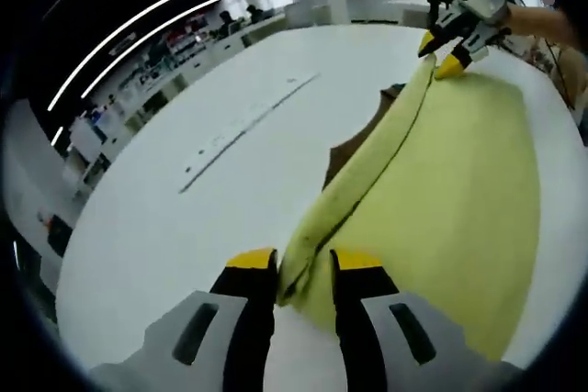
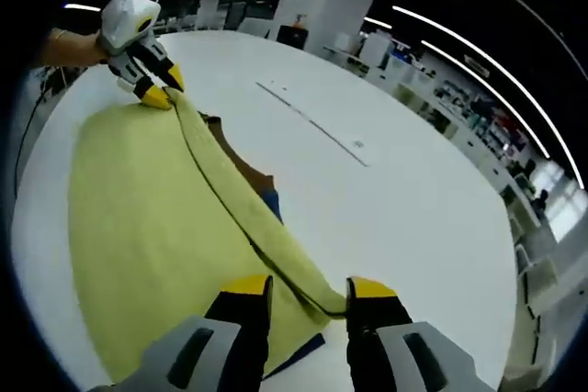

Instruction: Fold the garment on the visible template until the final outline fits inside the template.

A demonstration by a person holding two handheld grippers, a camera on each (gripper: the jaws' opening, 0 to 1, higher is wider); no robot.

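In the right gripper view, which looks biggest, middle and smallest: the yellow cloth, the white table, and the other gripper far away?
1. white table
2. yellow cloth
3. other gripper, the left one; it looks tiny partly because it is far from the camera.

Table and cloth look close in size, so their order is unsure.

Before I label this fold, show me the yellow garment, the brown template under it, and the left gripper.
yellow garment (image 1: 459,190): left gripper view, flat spread panel.
brown template (image 1: 354,149): left gripper view, exposed edge beside the lifted fold.
left gripper (image 1: 303,268): left gripper view, between its yellow fingertips.
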